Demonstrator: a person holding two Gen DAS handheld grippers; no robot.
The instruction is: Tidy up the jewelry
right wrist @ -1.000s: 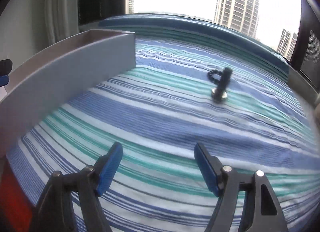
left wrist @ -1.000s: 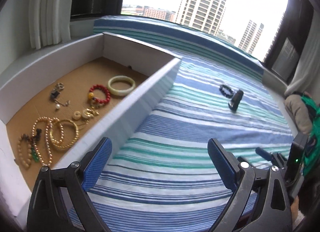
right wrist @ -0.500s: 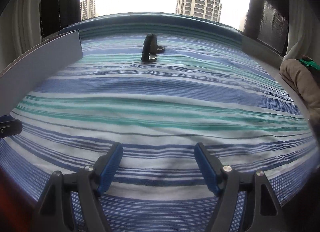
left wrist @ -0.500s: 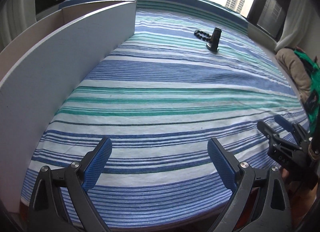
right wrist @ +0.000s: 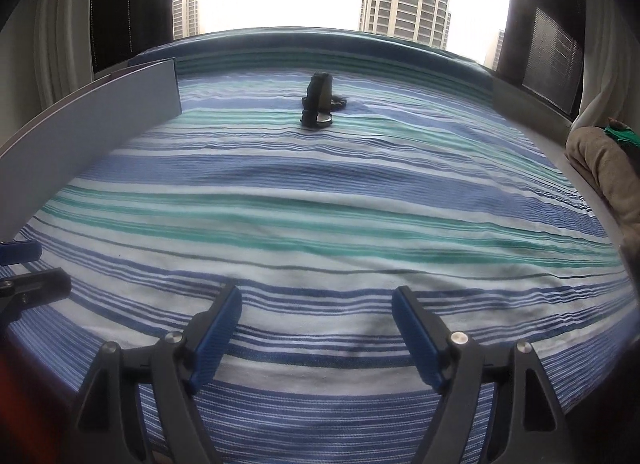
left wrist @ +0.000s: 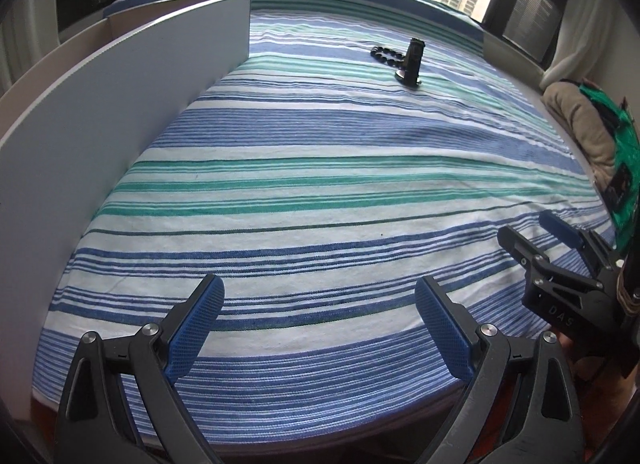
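A black bead bracelet [left wrist: 385, 54] lies on the striped cloth far ahead, beside a black watch [left wrist: 412, 62] standing on its band. Both show in the right wrist view, the watch [right wrist: 318, 104] in front of the bracelet [right wrist: 340, 103]. The white-walled jewelry box [left wrist: 120, 104] stands along the left; its inside is hidden from here. My left gripper [left wrist: 318, 328] is open and empty, low over the near edge of the cloth. My right gripper [right wrist: 318, 334] is open and empty, also near the front edge, and shows at the right of the left wrist view [left wrist: 536, 236].
The blue, green and white striped cloth [left wrist: 340, 168] covers the surface. A beige and green bundle [left wrist: 584, 124] lies at the right edge. The box wall [right wrist: 80, 136] runs along the left. Windows with tower blocks lie beyond.
Both grippers have dropped lower and pulled back toward the front edge. The left view has swung right, so the box's inside with its jewelry is out of sight. Both stay open.
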